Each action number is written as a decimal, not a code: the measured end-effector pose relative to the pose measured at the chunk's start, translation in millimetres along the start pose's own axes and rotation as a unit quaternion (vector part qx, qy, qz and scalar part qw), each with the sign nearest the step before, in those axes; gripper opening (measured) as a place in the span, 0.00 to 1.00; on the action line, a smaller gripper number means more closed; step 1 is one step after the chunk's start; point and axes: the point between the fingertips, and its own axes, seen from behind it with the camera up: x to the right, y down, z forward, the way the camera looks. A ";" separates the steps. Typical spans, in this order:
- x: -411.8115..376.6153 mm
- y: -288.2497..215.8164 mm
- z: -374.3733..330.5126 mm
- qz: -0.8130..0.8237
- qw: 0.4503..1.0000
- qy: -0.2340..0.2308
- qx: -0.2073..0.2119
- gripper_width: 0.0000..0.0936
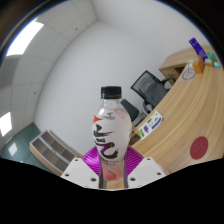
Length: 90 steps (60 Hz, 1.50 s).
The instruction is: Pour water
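Note:
A clear plastic bottle (111,125) with a black cap and a white label with black and red marks stands upright between my fingers. My gripper (111,168) is shut on the bottle's lower body, with the purple pads (93,158) pressed against both its sides. The bottle is lifted, and the room tilts behind it. I see no cup or other vessel for pouring.
A curved wooden desk (185,115) runs along the right, with a red round mark (199,146) on its side and small items on top. A black office chair (148,88) stands behind the bottle. A wooden bench (52,150) is at the left, under a white wall.

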 end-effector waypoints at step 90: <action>136.0 -20.5 -200.9 -0.375 0.895 0.225 -0.089 0.92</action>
